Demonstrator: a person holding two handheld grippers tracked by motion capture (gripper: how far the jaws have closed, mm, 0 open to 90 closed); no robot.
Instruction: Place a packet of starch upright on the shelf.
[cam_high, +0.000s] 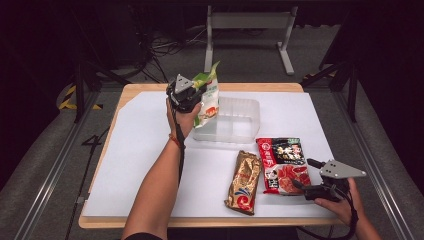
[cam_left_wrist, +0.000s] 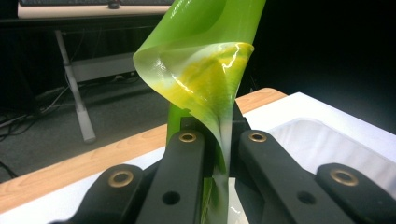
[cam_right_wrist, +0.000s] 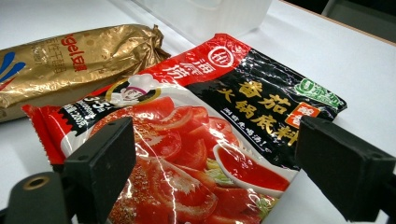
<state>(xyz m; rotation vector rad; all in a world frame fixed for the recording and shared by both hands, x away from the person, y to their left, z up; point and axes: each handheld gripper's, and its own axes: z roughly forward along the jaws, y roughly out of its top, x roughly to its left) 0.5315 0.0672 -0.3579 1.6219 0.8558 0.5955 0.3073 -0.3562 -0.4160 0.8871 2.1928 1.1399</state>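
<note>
Your left gripper (cam_high: 192, 95) is raised beyond the clear tray's (cam_high: 235, 107) left edge, jaws clamped tight, forearm stretched forward. Your right gripper (cam_high: 306, 174) sits low, well nearer than that tray, jaws spread wide.

Bright lit table (cam_high: 150, 150), dark surroundings, glare on foil packets, soft focus close up

A crinkled gold foil snack packet (cam_high: 244, 182) lies on the white-covered wooden tabletop (cam_high: 145, 150), just beside a red and black glossy sachet printed with tomato slices (cam_high: 283, 164). Beyond the tabletop, on grey carpet, stands a pale metal frame (cam_high: 248, 22) near tangled dark cables (cam_high: 162, 47).
</note>
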